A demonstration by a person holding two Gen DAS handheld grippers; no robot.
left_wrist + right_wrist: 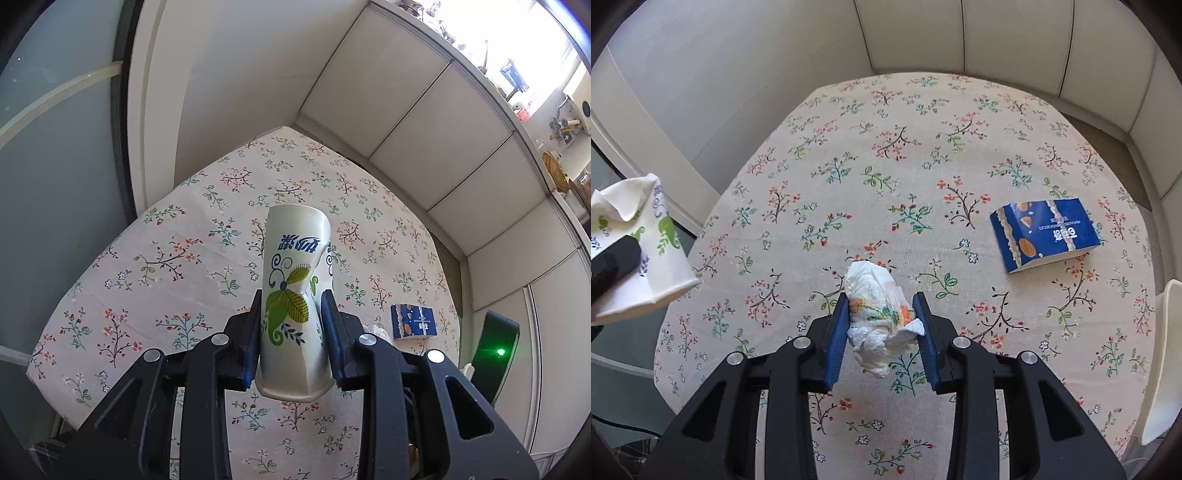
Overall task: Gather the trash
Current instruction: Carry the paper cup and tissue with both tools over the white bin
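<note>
Left fingers clamped on crushed paper cup, right fingers gripping crumpled tissue wad, blue wrapper right of wad on floral desk

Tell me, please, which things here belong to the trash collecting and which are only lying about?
Belong to the job:
- crushed paper cup, held in the left claw
- crumpled tissue, held in the right claw
- blue snack box, lying on the table

Only lying about:
- floral tablecloth
- white chair
</note>
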